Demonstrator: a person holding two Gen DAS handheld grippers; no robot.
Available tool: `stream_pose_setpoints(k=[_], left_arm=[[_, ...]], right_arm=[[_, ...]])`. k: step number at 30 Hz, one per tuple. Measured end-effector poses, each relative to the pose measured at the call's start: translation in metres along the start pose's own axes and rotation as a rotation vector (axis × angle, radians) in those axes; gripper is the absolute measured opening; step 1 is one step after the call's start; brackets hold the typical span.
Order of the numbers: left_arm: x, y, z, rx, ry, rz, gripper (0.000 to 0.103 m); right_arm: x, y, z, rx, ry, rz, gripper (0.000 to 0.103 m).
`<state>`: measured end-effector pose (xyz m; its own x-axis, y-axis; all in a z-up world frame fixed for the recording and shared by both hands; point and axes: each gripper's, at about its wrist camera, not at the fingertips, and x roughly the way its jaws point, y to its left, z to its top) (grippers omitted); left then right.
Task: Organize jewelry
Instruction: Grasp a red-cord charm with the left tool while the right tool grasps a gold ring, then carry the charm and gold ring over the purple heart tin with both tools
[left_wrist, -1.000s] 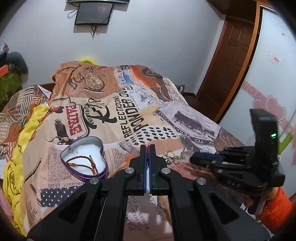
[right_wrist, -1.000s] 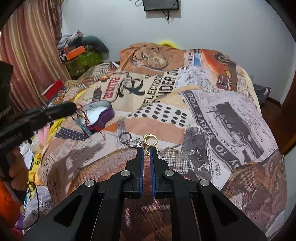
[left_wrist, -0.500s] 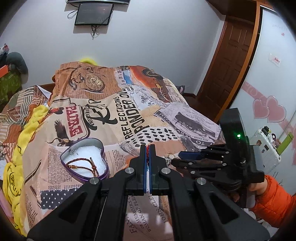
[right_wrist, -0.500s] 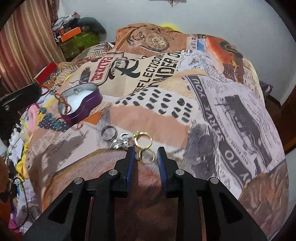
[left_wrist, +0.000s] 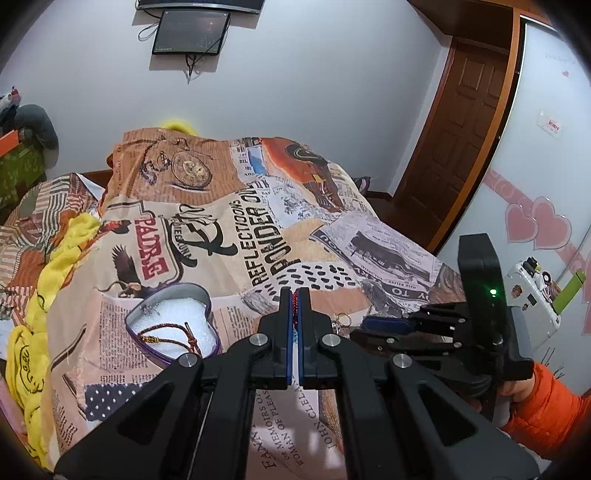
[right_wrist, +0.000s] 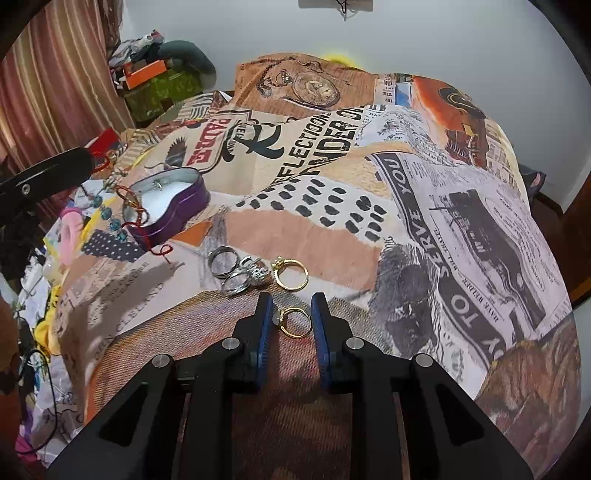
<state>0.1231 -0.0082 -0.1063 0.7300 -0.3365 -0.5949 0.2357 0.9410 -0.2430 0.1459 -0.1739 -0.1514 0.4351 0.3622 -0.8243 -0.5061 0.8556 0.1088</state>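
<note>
A small gold ring lies on the printed bedspread between the fingers of my right gripper. The jaws are closing, and the pads stand apart from the ring on both sides. Just beyond it lie a second gold ring and a few silver rings. My left gripper is shut on a red cord bracelet whose blue beads dangle over the purple heart-shaped tin. The tin holds a brown cord bracelet on white padding.
The bedspread drapes over a bed whose edge falls away on the right. Clutter and a striped curtain fill the left side. A wooden door and a white case stand to the right; a hand in an orange sleeve holds the right gripper.
My right gripper has opened from shut and tipped down over the rings, so the gold ring now sits between its fingers. My left gripper has stayed still and shut.
</note>
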Motion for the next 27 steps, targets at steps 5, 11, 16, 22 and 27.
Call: stream_pose_setpoints(k=[5, 11, 16, 22, 27], left_arm=[[-0.008, 0.004, 0.006, -0.006, -0.025, 0.011, 0.000], [-0.021, 0.013, 0.016, -0.020, -0.071, 0.036, 0.000], [-0.031, 0.022, 0.026, -0.025, -0.114, 0.057, 0.000], [-0.038, 0.037, 0.034, -0.031, -0.143, 0.081, 0.000], [-0.033, 0.053, 0.036, -0.061, -0.143, 0.089, 0.000]], right_arm=[[-0.015, 0.010, 0.010, 0.003, -0.051, 0.023, 0.019], [-0.036, 0.026, 0.028, -0.006, -0.138, 0.059, 0.019], [-0.045, 0.040, 0.043, -0.023, -0.190, 0.076, 0.019], [-0.044, 0.053, 0.058, -0.031, -0.221, 0.106, 0.019], [-0.032, 0.067, 0.069, -0.053, -0.209, 0.122, 0.019]])
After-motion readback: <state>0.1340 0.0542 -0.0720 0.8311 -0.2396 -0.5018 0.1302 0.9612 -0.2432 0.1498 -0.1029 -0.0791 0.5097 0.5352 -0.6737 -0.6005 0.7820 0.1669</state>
